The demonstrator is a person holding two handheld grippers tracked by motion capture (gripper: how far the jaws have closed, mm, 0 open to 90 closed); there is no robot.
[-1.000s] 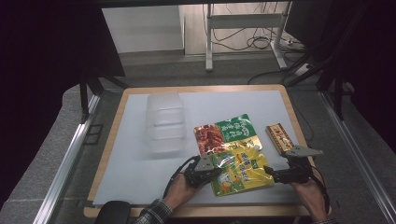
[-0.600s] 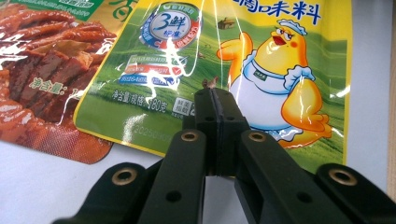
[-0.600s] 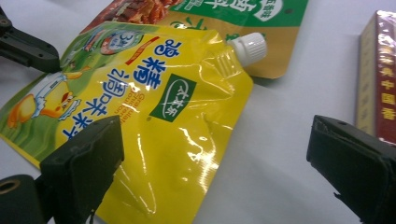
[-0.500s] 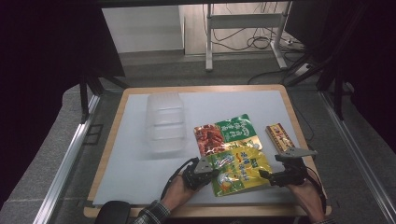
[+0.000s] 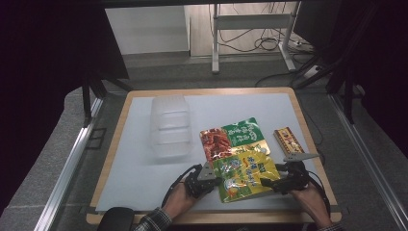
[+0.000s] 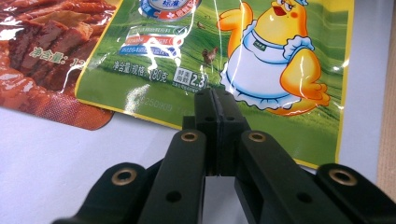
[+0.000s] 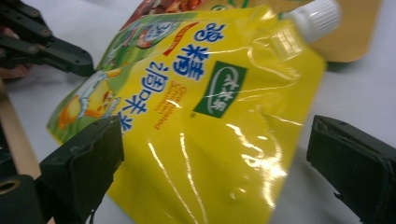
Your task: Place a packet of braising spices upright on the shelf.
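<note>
High view: two tools at the near edge of a yellow spouted pouch, one pinched at its edge, one standing wide.
High view shows the yellow pouch (image 5: 243, 172) lying flat at the near right of the bench (image 5: 134, 192), overlapping the red-and-green packet (image 5: 230, 135) beyond it, with a clear plastic box (image 5: 169, 126) far left; the left tool (image 5: 215, 180) meets the pouch's left edge, the right tool (image 5: 269, 183) its right side. Left gripper view: the left tool (image 6: 215, 99) has its jaws pressed together at the pouch (image 6: 243, 60) edge; whether film is caught I cannot tell, and a thin pinch could slip. Right gripper view: the right tool (image 7: 212, 154) gapes wide around the pouch (image 7: 210, 116), holding nothing; closing on glossy film may just crumple it or skid off, dragging the neighbouring packet.
</note>
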